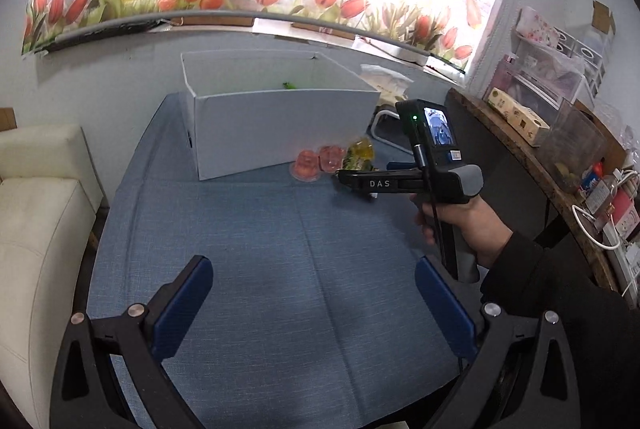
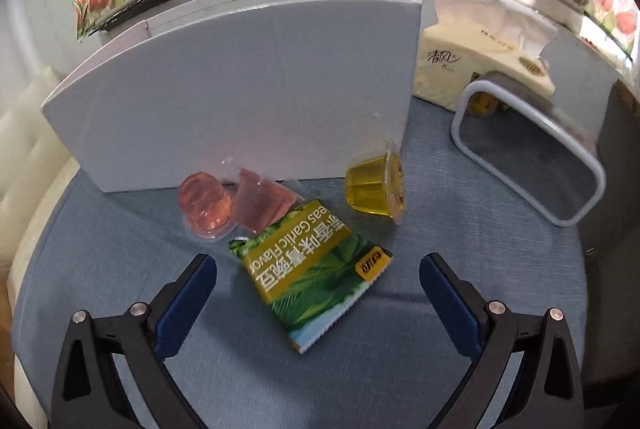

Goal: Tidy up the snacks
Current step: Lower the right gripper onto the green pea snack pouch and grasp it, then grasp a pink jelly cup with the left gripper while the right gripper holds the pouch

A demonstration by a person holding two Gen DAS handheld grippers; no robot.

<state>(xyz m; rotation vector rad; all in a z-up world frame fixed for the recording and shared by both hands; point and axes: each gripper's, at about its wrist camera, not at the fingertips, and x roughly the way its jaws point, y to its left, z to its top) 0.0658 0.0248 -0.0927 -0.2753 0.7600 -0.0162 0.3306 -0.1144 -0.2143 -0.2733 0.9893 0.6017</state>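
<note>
Step in hand looks like the approach for a pick: right gripper (image 2: 318, 305) is lined up on the green pea packet (image 2: 310, 275), fingers spread wide either side of it, nothing held, no contact yet. Left gripper (image 1: 314, 303) hangs back over bare blue tablecloth (image 1: 260, 229), also wide and empty. Landmark is the white box (image 2: 248, 89): packet lies flat just in front of its near wall, skewed, one corner overlapping a pink jelly cup (image 2: 260, 203); second pink jelly cup (image 2: 204, 207) just left of that, both right at the box's foot; yellow jelly cup (image 2: 374, 189) tipped on its side near the box's right front corner. Something green already shows inside the box. Next move, my guess: lower, close on the packet edges; it's thin and flat, so it may slip or drag the cup with it. Packet: glossy green foil, gold band, serrated end.
</note>
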